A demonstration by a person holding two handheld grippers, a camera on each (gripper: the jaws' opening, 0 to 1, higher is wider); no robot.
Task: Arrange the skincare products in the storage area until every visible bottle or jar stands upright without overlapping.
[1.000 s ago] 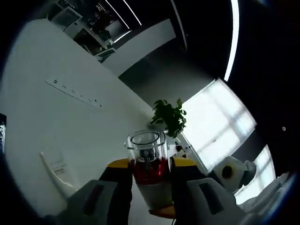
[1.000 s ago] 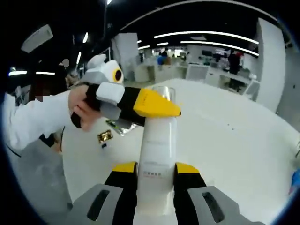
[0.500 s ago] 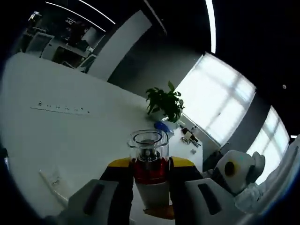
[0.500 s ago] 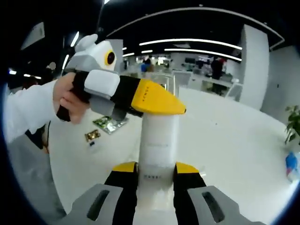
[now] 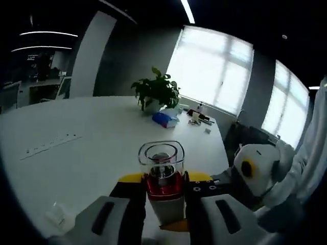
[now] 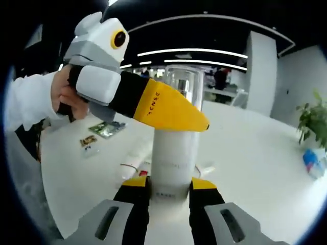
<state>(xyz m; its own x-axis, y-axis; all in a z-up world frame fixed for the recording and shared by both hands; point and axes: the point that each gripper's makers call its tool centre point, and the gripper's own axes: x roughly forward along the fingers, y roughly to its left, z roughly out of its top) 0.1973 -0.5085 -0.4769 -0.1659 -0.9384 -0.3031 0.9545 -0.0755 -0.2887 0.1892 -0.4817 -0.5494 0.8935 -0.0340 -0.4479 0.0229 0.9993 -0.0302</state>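
I am clamping both my left gripper (image 5: 162,190) and right gripper (image 6: 168,188) on one white bottle (image 6: 174,153) at lower centre, lifted off the table (image 6: 245,153), so nothing is arranged yet.

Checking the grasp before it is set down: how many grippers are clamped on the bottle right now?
2: the right gripper holds the bottle low on its white body; the left gripper clamps it near its clear cap.

The bottle (image 6: 173,148), clamped by both grippers, has seemingly swung around above the table (image 6: 255,168).
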